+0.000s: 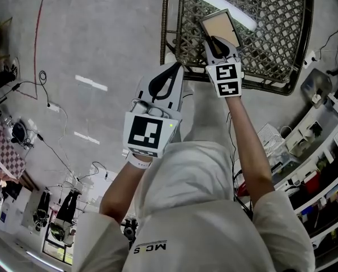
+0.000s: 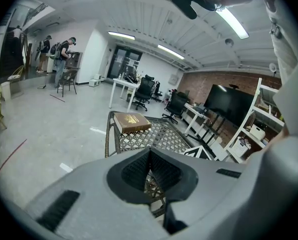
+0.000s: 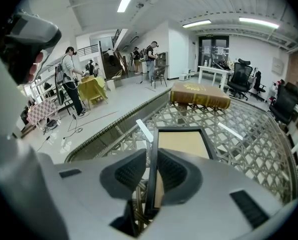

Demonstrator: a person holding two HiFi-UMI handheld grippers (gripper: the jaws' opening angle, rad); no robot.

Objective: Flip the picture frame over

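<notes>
A black picture frame point(image 1: 221, 25) with a tan panel is tilted up over the woven glass-topped table point(image 1: 282, 38). My right gripper point(image 1: 218, 45) is shut on its near edge. In the right gripper view the frame point(image 3: 182, 143) rises from between the jaws, and my right gripper point(image 3: 152, 171) clamps its left rail. My left gripper point(image 1: 166, 85) hangs short of the table's near-left corner, shut and holding nothing. In the left gripper view my left gripper point(image 2: 149, 170) has its jaws pressed together.
A brown book point(image 3: 199, 95) lies at the table's far side, also in the left gripper view as the book point(image 2: 132, 121). Shelves with boxes point(image 1: 316, 152) stand to the right. Cables point(image 1: 41, 84) trail on the grey floor at left. People stand far off.
</notes>
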